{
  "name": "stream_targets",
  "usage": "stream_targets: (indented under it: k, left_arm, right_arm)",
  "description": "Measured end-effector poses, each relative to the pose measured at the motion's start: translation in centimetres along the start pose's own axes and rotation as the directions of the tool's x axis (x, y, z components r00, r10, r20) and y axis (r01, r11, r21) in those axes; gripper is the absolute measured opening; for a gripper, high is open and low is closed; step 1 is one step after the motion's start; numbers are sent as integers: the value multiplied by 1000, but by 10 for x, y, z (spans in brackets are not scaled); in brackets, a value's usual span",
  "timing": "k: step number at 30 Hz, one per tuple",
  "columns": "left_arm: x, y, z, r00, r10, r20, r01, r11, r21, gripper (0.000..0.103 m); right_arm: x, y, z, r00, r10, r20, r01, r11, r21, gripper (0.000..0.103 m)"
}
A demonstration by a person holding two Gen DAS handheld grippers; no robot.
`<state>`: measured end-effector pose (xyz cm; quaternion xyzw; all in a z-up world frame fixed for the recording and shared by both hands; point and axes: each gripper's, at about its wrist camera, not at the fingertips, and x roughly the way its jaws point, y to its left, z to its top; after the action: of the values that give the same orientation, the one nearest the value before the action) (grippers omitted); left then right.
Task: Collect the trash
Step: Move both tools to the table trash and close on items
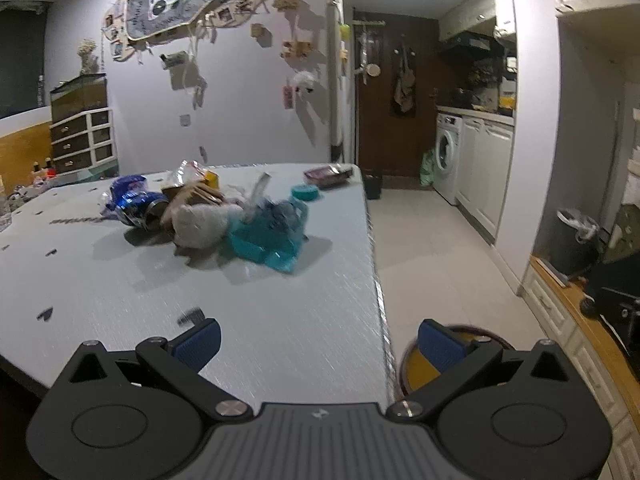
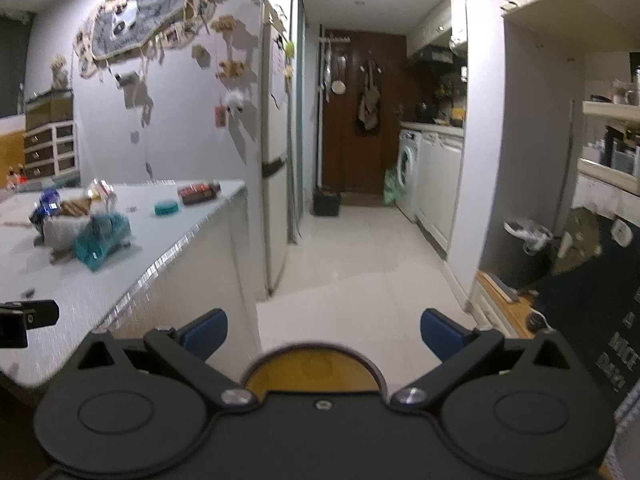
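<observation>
The left gripper [image 1: 318, 342] hangs low in the left wrist view with its blue-padded fingers [image 1: 199, 343] spread wide and nothing between them. It sits over the near edge of the grey table [image 1: 280, 320].

The trash pile [image 1: 208, 216] lies on the table in the middle left of that frame, well apart from the gripper. In it are a crumpled blue foil wrapper [image 1: 134, 200] at the left, a white wad [image 1: 204, 222] in the centre, brown cardboard scraps [image 1: 196, 196] behind that, and a teal plastic bag [image 1: 272, 236] at the right (all somewhat blurred). A round teal lid [image 1: 305, 192] and a dark flat packet [image 1: 328, 176] rest further back, near the far right corner of the table.

The right gripper [image 2: 323, 334] is likewise released, its jaws wide and empty, over the pale floor beside the table's edge. A round yellow-topped stool [image 2: 316, 368] shows just below it, at lower centre. In this view the trash pile [image 2: 80, 232] sits at the middle left, on the table [image 2: 60, 300].

A black bin with a white liner [image 2: 526, 252] stands on the floor at the right of the frame, well apart from both grippers. A washing machine [image 2: 408, 168] stands down the corridor.
</observation>
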<state>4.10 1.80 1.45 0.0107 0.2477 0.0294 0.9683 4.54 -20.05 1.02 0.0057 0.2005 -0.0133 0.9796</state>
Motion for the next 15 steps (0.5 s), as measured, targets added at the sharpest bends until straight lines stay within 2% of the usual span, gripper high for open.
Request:
stream_targets:
  k: [8,12,15]
  left_arm:
    - [17,36,34,994,87,63,-84,995,-45,103]
    - [24,58,47,988,131,82,-126,990,-69,103]
    - [32,75,57,985,152,78,-146,986,-77,103]
  right_arm:
    - [33,25,42,994,70,85,-67,997,-35,103]
    - [47,42,64,968,197,154,-188,980,-71,103]
    - [59,59,81,951,247,187,-236,968,-79,103]
